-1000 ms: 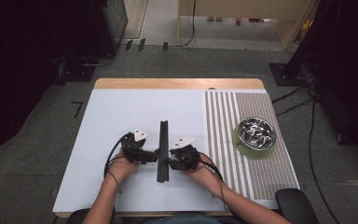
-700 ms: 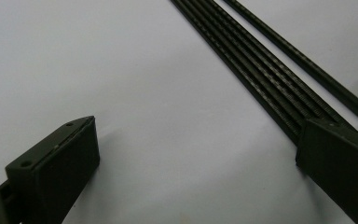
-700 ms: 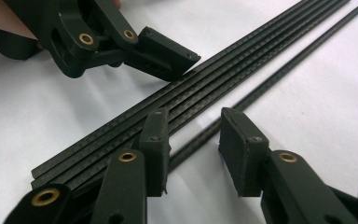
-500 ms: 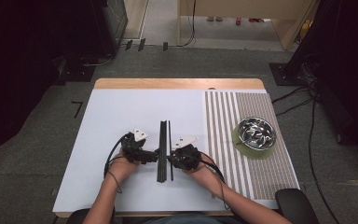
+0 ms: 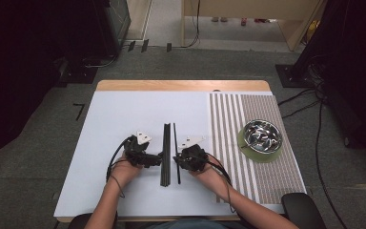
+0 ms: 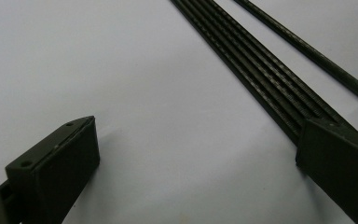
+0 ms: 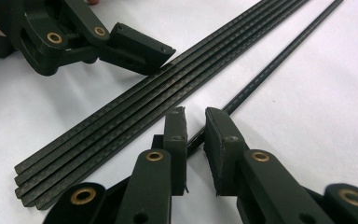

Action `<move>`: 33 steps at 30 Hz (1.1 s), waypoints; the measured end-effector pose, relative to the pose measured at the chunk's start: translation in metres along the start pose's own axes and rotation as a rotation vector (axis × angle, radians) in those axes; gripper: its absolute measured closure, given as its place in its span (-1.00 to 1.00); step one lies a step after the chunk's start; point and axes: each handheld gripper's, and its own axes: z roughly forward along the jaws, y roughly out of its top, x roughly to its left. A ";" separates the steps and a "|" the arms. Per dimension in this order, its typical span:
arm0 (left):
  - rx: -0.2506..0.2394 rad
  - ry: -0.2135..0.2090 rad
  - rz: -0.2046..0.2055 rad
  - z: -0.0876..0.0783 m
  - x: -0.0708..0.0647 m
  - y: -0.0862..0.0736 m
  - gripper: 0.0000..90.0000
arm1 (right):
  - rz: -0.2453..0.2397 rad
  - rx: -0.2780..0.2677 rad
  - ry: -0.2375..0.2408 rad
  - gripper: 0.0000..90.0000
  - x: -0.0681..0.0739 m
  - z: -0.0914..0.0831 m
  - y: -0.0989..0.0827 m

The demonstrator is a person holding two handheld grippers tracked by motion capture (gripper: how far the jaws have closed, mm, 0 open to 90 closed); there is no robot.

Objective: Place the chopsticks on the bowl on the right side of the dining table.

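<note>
A bundle of several black carbon rods lies flat on the white table, running away from the person. One single rod lies just right of it, apart from the bundle. In the right gripper view my right gripper straddles this single rod. Its jaws have just been closing, and a small gap remains on each side of the rod. My left gripper stands wide open, with one jaw resting on the bundle and the other on bare table.
A steel bowl on a green ring sits on the striped mat at the right. The table's wooden far edge borders grey floor with cables.
One rod has slid right, away from the bundle. The right gripper's jaws have narrowed around it. Both hands have stayed in place.
</note>
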 end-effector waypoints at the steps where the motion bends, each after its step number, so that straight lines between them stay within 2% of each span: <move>1: 0.000 0.000 0.000 0.000 0.000 0.000 -1.00 | 0.000 0.001 -0.001 0.78 0.000 0.000 0.000; 22: 0.000 0.000 0.000 0.000 0.000 0.000 -1.00 | 0.063 0.033 -0.017 0.81 -0.018 -0.007 -0.001; 26: 0.000 0.000 0.000 0.000 0.000 0.000 -1.00 | 0.053 0.042 -0.025 0.82 -0.020 -0.008 -0.001; 33: 0.000 0.000 0.000 0.000 0.000 0.000 -1.00 | 0.066 0.045 -0.045 0.86 -0.028 -0.011 -0.001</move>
